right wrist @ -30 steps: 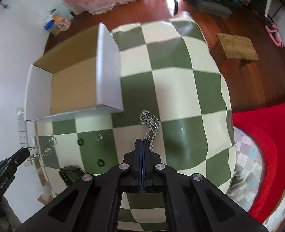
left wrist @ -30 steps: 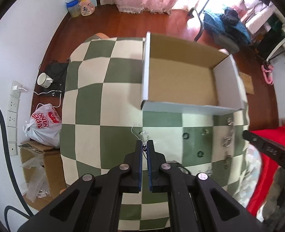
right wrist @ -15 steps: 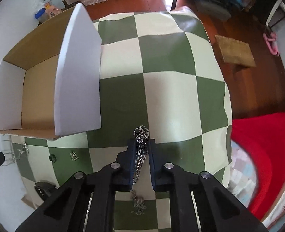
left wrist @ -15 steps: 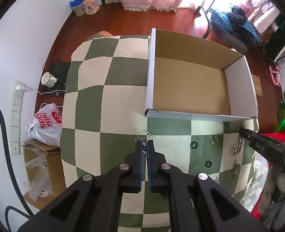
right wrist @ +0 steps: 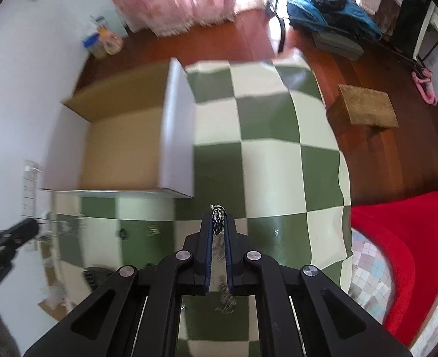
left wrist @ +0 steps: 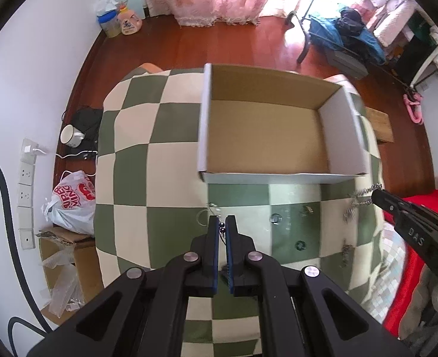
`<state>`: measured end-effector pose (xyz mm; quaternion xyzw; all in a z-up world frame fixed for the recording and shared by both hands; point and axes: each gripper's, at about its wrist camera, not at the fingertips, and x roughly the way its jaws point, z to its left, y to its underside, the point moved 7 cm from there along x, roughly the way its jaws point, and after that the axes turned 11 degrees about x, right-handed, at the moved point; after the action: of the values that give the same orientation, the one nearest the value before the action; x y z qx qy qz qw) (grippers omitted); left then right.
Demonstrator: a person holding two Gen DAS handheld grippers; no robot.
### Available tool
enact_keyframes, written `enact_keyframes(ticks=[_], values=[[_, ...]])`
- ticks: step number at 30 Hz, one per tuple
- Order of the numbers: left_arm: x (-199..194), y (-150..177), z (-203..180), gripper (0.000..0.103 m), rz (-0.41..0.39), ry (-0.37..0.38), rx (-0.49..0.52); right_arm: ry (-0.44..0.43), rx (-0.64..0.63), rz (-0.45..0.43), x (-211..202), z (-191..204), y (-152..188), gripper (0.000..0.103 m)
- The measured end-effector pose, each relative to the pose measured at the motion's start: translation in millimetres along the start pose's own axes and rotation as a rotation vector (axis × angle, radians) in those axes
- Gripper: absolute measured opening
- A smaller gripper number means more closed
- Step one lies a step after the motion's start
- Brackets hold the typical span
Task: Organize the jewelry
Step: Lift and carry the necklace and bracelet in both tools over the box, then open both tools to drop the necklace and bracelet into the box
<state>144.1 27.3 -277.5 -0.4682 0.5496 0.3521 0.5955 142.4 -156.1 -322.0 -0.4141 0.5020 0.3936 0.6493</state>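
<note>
My left gripper [left wrist: 222, 223] is shut on a thin wire earring [left wrist: 211, 212] with a dark bead, held above the green-and-cream checked cloth [left wrist: 129, 178] in front of the open cardboard box [left wrist: 266, 136]. My right gripper [right wrist: 218, 220] is shut on a silver chain [right wrist: 217, 223] that hangs down between its fingers; it is held just right of the box [right wrist: 123, 148]. In the left wrist view the right gripper [left wrist: 378, 194] shows at the right edge with the chain [left wrist: 357, 200] dangling. The box is empty.
Small rings [left wrist: 275, 217] and other loose jewelry pieces [left wrist: 345, 250] lie on the cloth in front of the box. A shopping bag [left wrist: 73, 205] and a mug [left wrist: 71, 135] are on the floor left of the table. A red rug [right wrist: 406, 253] lies to the right.
Both grippers have risen with their pieces. The right gripper lifted the chain off the cloth and moved toward the box's front right corner. The left keeps hold of the earring.
</note>
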Motion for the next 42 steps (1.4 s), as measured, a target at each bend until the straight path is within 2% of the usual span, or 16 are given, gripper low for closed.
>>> enact_keyframes(ticks=[5, 11, 16, 21, 25, 31, 35, 38, 42], values=[[-25.1, -8.0, -18.1, 0.002, -0.037, 0.036, 0.043, -0.046, -0.024, -0.046, -39.7, 9.9, 5.3, 0.007], [-73.6, -33.8, -32.7, 0.002, -0.128, 0.059, 0.08, -0.105, -0.037, -0.111, -94.3, 23.6, -3.5, 0.007], [-109.0, -69.2, -34.6, 0.002, -0.214, 0.044, 0.098, -0.159, -0.032, -0.166, -133.7, 37.6, -26.2, 0.007], [-113.3, -102.0, -21.8, 0.002, -0.254, 0.028, 0.081, -0.202, -0.037, -0.218, -151.5, 57.4, -58.5, 0.007], [-93.6, -117.5, -10.7, 0.002, -0.236, 0.05, 0.052, -0.231, -0.022, -0.205, -133.5, 69.8, -78.9, 0.007], [-39.6, -128.5, 10.7, 0.002, -0.146, 0.18, -0.049, -0.273, 0.004, -0.109, -75.1, 78.9, -95.1, 0.007], [-0.9, -128.8, 15.3, 0.002, -0.064, 0.296, -0.122, -0.272, 0.012, -0.035, -35.0, 77.8, -94.9, 0.007], [13.5, -128.0, 13.9, 0.002, -0.035, 0.332, -0.146, -0.264, 0.02, 0.026, -7.4, 75.6, -90.7, 0.007], [26.9, -125.3, 9.9, 0.003, 0.006, 0.334, -0.154, -0.24, 0.013, 0.079, 18.2, 74.6, -81.8, 0.007]])
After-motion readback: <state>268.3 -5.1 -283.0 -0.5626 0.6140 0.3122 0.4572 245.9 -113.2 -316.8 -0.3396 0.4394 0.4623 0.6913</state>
